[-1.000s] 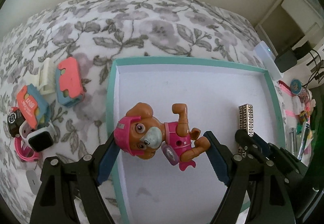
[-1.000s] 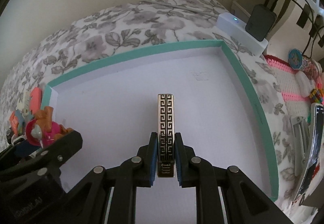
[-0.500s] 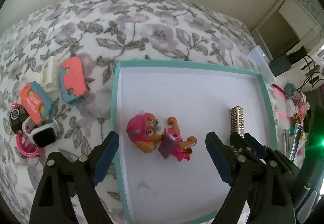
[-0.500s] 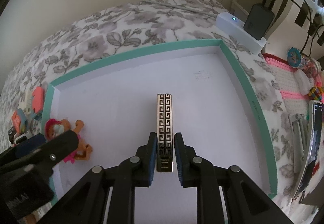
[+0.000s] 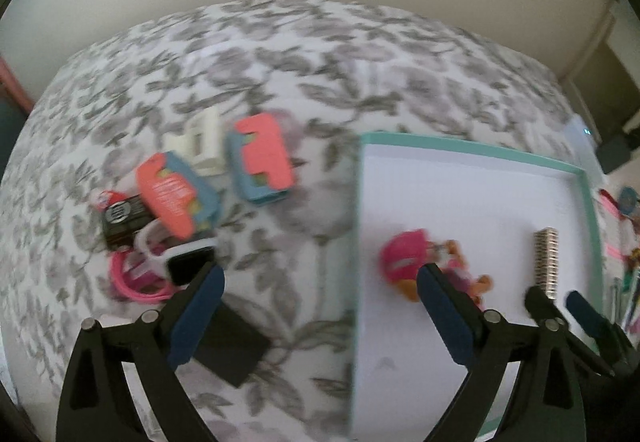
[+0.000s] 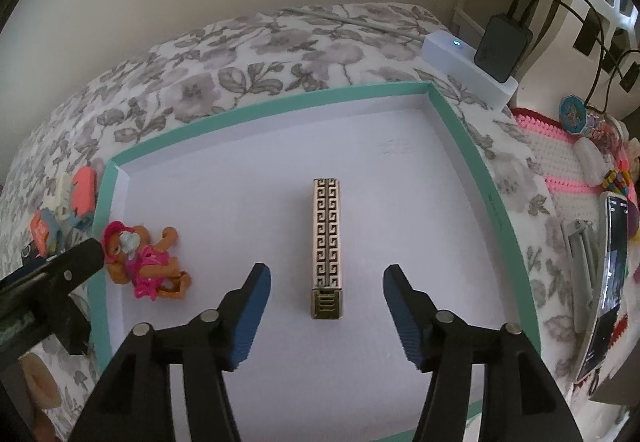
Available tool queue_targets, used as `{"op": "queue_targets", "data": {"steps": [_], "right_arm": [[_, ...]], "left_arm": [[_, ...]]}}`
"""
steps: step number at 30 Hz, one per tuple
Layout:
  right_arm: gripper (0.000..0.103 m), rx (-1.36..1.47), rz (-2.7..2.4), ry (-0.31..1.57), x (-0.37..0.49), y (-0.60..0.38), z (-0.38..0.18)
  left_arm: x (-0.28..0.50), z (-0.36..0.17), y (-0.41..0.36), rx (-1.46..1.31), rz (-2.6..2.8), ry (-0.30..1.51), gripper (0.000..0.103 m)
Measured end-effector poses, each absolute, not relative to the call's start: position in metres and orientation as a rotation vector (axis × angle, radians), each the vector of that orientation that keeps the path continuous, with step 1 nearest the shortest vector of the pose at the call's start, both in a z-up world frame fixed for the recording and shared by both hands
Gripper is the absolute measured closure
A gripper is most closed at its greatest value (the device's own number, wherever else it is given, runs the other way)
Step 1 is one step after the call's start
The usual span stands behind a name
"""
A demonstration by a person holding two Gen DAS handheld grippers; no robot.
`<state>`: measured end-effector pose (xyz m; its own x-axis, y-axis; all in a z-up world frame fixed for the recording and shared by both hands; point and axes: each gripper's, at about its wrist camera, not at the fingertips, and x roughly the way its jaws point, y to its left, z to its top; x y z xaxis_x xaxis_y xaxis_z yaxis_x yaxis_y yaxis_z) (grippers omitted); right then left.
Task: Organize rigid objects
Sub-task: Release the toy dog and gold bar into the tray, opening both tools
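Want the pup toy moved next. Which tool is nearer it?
Left. The left tool has one finger right by the pup toy; the right tool straddles the patterned bar, farther off.

Gold bar with a black Greek-key pattern is lying flat about mid-floor in the teal-rimmed white tray, long side pointing at the far wall. The little pup figure in pink is sprawled on its back by the tray's left wall.

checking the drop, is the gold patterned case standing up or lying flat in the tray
Lying flat. The gold case rests lengthwise on the tray floor, clear of the opening right gripper.
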<state>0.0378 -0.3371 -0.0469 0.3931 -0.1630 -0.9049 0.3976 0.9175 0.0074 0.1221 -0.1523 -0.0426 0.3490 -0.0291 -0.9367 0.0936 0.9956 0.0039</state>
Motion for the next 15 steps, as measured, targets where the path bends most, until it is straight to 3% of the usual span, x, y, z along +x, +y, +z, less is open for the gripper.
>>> {"op": "queue_targets", "data": {"steps": [5, 12, 15], "right_arm": [[0.024, 0.221, -0.345, 1.106, 0.038, -0.325, -0.042], [0.0, 0.211, -0.324, 1.089, 0.037, -0.305, -0.034], [0.0, 0.205, -0.313, 1.06, 0.037, -0.295, -0.026]], "left_arm": [[0.122, -0.042, -0.127, 0.01, -0.02, 1.218, 0.006], [0.12, -0.034, -0.087, -0.089, 0.051, 1.206, 0.006], [0.116, -0.028, -0.07, -0.124, 0.092, 1.191, 0.006]]}}
